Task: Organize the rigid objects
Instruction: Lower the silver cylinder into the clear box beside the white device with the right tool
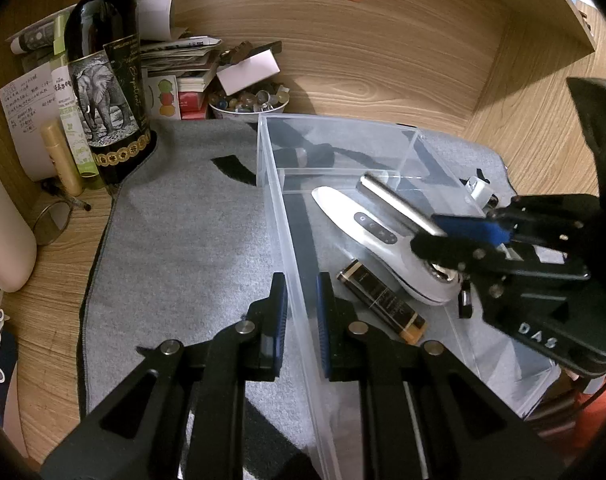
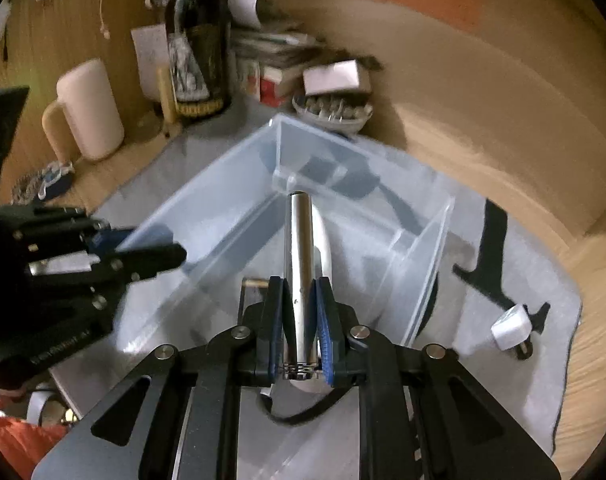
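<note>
The left claw [image 1: 302, 312] is clamped on the near wall of the clear plastic box [image 1: 271, 184], one finger outside it and one inside. The box sits on a grey cloth [image 1: 183, 240] spread over the wooden desk [image 1: 59, 264]. The right claw [image 2: 301, 316] is closed tight round a silver metal cylinder [image 2: 300, 240], holding it by its rear half so the free end pokes forward over the box's large compartment. Under it, on the box floor, lie a white handheld device [image 1: 367, 236] with a row of buttons and a black-and-gold tube [image 1: 383, 300] just beside it. A dark wine bottle [image 1: 103, 80] with an elephant label stands at the cloth's far corner, near a small bowl of trinkets [image 1: 249, 102].
</note>
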Demonstrator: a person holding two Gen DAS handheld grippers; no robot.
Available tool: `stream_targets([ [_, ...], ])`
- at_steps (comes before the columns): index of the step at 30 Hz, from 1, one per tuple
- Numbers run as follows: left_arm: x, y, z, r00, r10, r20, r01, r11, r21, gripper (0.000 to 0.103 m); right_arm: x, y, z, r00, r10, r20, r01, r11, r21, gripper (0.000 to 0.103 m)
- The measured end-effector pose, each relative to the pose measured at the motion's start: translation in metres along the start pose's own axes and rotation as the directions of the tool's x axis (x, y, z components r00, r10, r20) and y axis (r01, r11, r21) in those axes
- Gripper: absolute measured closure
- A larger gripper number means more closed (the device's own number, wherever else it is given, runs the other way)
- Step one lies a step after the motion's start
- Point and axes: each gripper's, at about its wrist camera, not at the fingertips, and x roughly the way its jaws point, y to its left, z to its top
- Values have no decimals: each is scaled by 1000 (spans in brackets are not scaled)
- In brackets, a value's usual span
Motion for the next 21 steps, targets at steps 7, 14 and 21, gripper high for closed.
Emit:
stream_targets([
  [7, 0, 0, 0, 1000, 1, 0, -1, 1000, 1, 90, 10, 2, -6, 998, 19, -56, -19, 1000, -3, 88],
  [14, 0, 0, 0, 1000, 1, 0, -1, 1000, 1, 90, 9, 3, -7, 998, 29, -54, -29, 1000, 3, 88],
  [21, 0, 1, 0, 1000, 1, 0, -1, 1000, -1, 90, -2, -4, -5, 999, 28, -22, -27, 999, 38, 81],
])
